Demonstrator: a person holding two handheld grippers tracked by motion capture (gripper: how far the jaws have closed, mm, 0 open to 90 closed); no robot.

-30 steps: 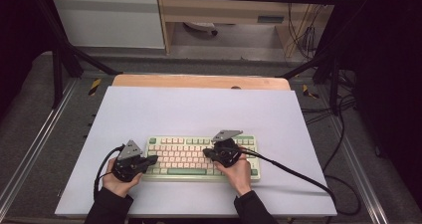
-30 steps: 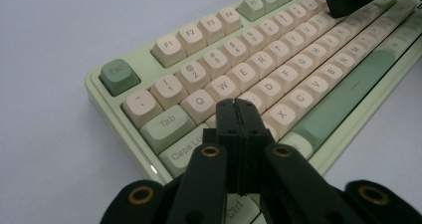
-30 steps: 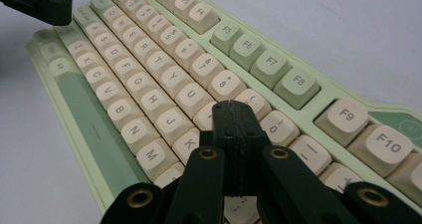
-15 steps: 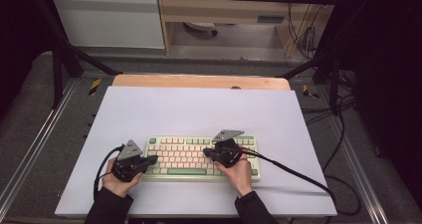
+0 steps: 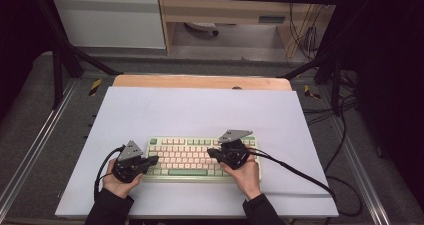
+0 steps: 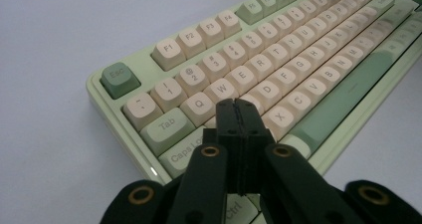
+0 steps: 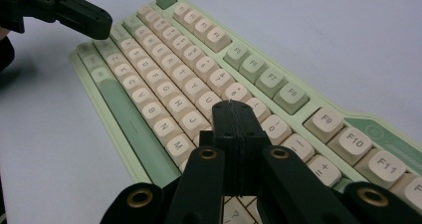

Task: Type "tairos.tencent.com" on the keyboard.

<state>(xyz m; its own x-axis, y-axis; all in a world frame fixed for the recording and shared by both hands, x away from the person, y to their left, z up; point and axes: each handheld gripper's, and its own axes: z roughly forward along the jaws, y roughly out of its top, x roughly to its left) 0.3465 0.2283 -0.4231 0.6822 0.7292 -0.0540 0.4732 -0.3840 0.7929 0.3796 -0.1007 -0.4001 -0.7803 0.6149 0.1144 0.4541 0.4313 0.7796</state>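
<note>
While both sets of jaws are pressed fully together, holding nothing, the left gripper [image 5: 150,160] sits over the green-and-cream keyboard's [image 5: 187,157] left end, tips above the A key [image 6: 251,100]; the right gripper [image 5: 212,153] hovers over its right half. Keyboard lies on the white tabletop [image 5: 200,110], near edge.

Both forearms enter from the bottom edge of the high view, sleeves dark, each hand wrapped around a gripper body. The left gripper [image 5: 150,160] points rightward and slightly away from the person; its jaws are pressed fully together with nothing between them, as its own view confirms [image 6: 237,109]. The right gripper [image 5: 212,153] points leftward toward the other, jaws likewise closed flat and empty [image 7: 233,112]. The two tips stand well apart. A cable trails from each gripper.
</note>
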